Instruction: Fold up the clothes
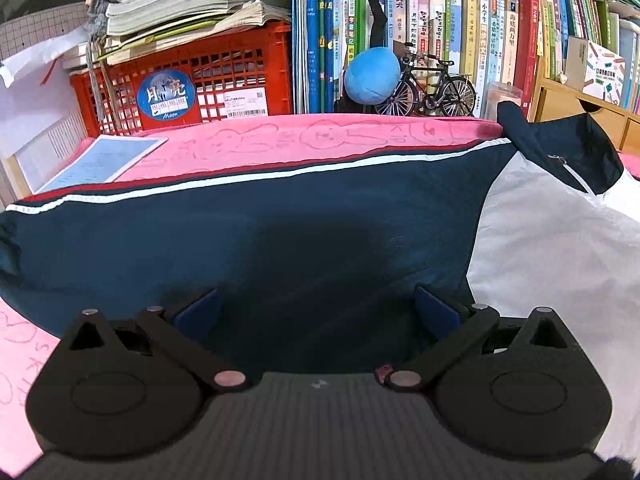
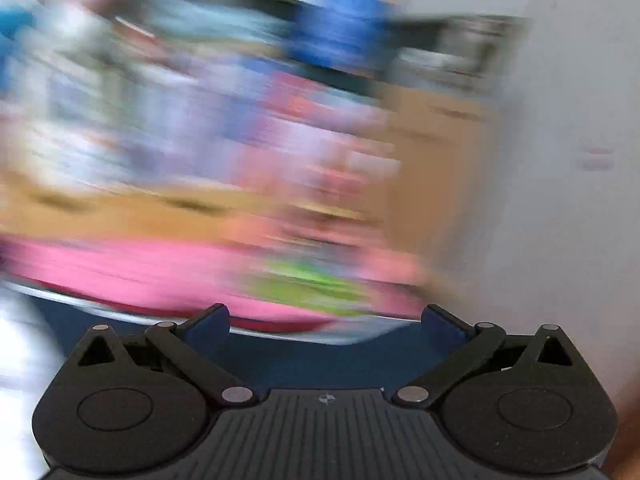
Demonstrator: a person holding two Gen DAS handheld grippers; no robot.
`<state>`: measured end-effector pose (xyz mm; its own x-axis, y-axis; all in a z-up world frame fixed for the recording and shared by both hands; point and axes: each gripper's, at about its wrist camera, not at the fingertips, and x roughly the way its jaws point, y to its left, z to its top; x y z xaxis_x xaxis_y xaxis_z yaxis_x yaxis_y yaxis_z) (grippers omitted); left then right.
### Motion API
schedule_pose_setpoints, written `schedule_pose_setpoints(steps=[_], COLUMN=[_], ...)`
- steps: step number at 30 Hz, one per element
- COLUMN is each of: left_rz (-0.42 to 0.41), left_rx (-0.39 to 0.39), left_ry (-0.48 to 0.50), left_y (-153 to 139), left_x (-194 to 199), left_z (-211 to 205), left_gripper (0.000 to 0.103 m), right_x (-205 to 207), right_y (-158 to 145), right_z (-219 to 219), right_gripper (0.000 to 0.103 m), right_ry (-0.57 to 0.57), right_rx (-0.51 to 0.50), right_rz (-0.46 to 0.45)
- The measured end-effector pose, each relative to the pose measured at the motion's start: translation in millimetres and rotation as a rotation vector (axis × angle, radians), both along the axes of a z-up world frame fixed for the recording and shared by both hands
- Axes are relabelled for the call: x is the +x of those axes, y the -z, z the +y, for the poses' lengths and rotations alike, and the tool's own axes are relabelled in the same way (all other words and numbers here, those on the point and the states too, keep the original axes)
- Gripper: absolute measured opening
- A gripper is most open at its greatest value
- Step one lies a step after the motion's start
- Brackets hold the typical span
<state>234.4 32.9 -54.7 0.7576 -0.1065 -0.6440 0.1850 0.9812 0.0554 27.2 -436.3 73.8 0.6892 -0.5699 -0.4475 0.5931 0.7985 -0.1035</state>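
Observation:
A navy and white jacket [image 1: 280, 232] with red and white stripes lies spread on a pink cloth [image 1: 248, 148]; its collar with a zip [image 1: 560, 152] is at the right. My left gripper [image 1: 318, 312] is open, low over the navy part, holding nothing. The right wrist view is heavily motion-blurred. My right gripper [image 2: 326, 328] is open and empty above a navy patch of the jacket [image 2: 320, 360] with a white stripe and pink cloth [image 2: 160, 276] beyond.
A red crate [image 1: 200, 80] with stacked books stands at the back left, a blue plush ball [image 1: 372, 76] and model bicycle [image 1: 428, 88] before a bookshelf. A blue-white sheet [image 1: 100, 162] lies on the pink cloth. A wooden drawer unit [image 1: 568, 108] is at right.

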Motion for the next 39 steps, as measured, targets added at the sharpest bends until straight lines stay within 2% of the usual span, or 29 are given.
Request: schedule_pose_setpoints(steps=[2,3,4,6,9,10,13,14,17,20,21,22,24,25,27,29,30,31,32,33,35,36,37,39], left_rz=[-0.004,-0.005,-0.005,-0.003,0.000,-0.003,-0.021,-0.030,-0.055,-0.055,-0.052,-0.048,-0.043,-0.042,-0.053,-0.058,-0.057,-0.054,-0.052,-0.050,-0.048,-0.049,-0.050,-0.054], left_rx=[0.008,0.010,0.008,0.005,0.001,0.005,0.028,0.038,0.063,0.053,0.044,0.031,0.005,-0.008,-0.037,-0.068,-0.078,-0.086,-0.095,-0.100,-0.105,-0.105,-0.105,-0.103], left_ry=[-0.001,-0.001,-0.001,-0.002,-0.002,-0.002,0.001,0.001,0.010,0.015,0.015,0.017,0.020,0.020,0.018,0.024,0.024,0.026,0.029,0.031,0.034,0.036,0.037,0.039], left_y=[0,0,0,0,0,0,-1,-1,-2,-2,-2,-2,-3,-3,-4,-6,-6,-6,-6,-6,-7,-7,-7,-7], left_x=[0,0,0,0,1,0,-3,-5,-9,-9,-9,-8,-8,-8,-9,-10,-10,-10,-9,-9,-9,-9,-9,-10], left_z=[-2,-2,-2,-1,0,-1,-3,-5,-10,-8,-7,-5,-1,0,4,8,9,10,11,12,12,12,12,11], left_gripper=[0.103,0.103,0.103,0.103,0.103,0.103,0.103,0.103,0.103,0.103,0.103,0.103,0.103,0.103,0.103,0.103,0.103,0.103,0.103,0.103,0.103,0.103,0.103,0.103], right_x=[24,41,60,100,151,172,223,227,263,293,302,305,304,302,287,268,262,259,256,256,267,278,289,312], right_y=[0,4,12,32,63,76,99,104,111,115,117,119,115,110,93,76,68,64,62,65,76,85,93,105], right_z=[33,51,71,98,140,150,159,159,129,110,100,87,73,75,96,126,146,164,182,203,231,240,241,238], right_gripper=[0.096,0.085,0.067,0.048,0.040,0.037,0.035,0.035,0.036,0.063,0.086,0.096,0.091,0.077,0.066,0.071,0.087,0.094,0.094,0.091,0.060,0.023,0.017,0.017], right_ry=[-0.278,-0.379,-0.438,-0.534,-0.560,-0.540,-0.458,-0.441,-0.370,-0.325,-0.286,-0.240,-0.185,-0.180,-0.219,-0.303,-0.401,-0.481,-0.551,-0.622,-0.697,-0.699,-0.680,-0.655], right_rx=[0.186,0.261,0.288,0.323,0.320,0.294,0.168,0.150,0.205,0.177,0.202,0.250,0.308,0.321,0.302,0.256,0.256,0.264,0.266,0.256,0.216,0.193,0.180,0.155], right_rz=[-0.049,-0.023,0.020,0.106,0.220,0.263,0.295,0.280,0.244,0.221,0.215,0.213,0.205,0.194,0.122,0.063,0.059,0.080,0.110,0.152,0.229,0.264,0.270,0.275])
